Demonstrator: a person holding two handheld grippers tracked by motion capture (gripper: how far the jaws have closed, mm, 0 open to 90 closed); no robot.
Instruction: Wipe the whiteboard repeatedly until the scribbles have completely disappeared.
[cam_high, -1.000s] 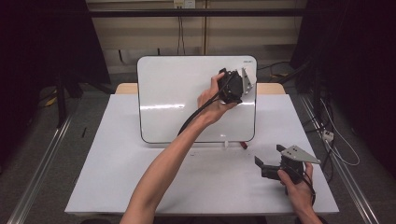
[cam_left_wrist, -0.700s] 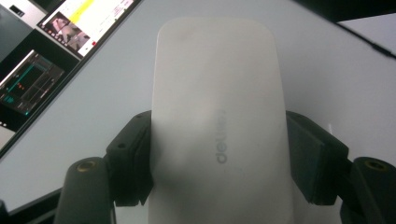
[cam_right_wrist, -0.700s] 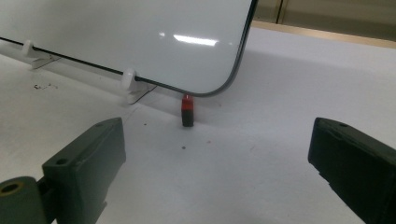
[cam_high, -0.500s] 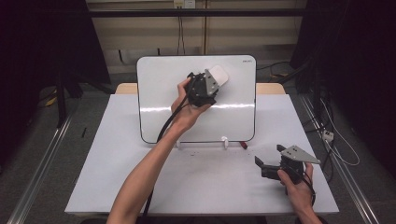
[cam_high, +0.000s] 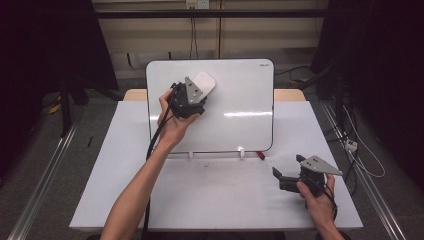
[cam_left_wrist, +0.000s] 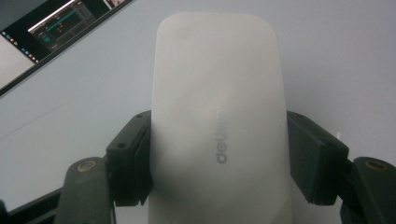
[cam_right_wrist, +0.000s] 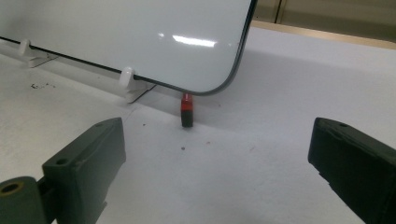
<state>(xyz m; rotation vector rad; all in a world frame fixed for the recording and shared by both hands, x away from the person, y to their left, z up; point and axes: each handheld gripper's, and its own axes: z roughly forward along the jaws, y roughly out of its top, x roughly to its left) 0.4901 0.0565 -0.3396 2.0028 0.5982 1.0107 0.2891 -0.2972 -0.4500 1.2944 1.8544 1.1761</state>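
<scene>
We found the white, rounded plastic whiteboard eraser (cam_left_wrist: 217, 126) clamped between the jaws of the left gripper (cam_high: 192, 97), whose black pads pressed on its two long sides in the left gripper view, with a grey logo showing on its upper face. In the high view the eraser (cam_high: 204, 81) lay against the upper left part of the white, black-framed whiteboard (cam_high: 240, 105), which stood tilted on small white plastic feet (cam_high: 241, 152) on the white desk (cam_high: 215, 195). The left hand (cam_high: 172, 122) reached up from the bottom of that view, with a black cable trailing along the forearm. The board's surface around the eraser looked clean, with a strip of light reflected across its middle. A small red and black marker cap (cam_right_wrist: 187, 109) lay on the desk just beside the board's lower right corner; we saw it in the high view too (cam_high: 261, 155). The right gripper (cam_high: 287, 177) rested low over the near right part of the desk, well apart from the board, held by the right hand (cam_high: 317, 197); its jaws stood wide open with nothing between them, facing the marker cap.
</scene>
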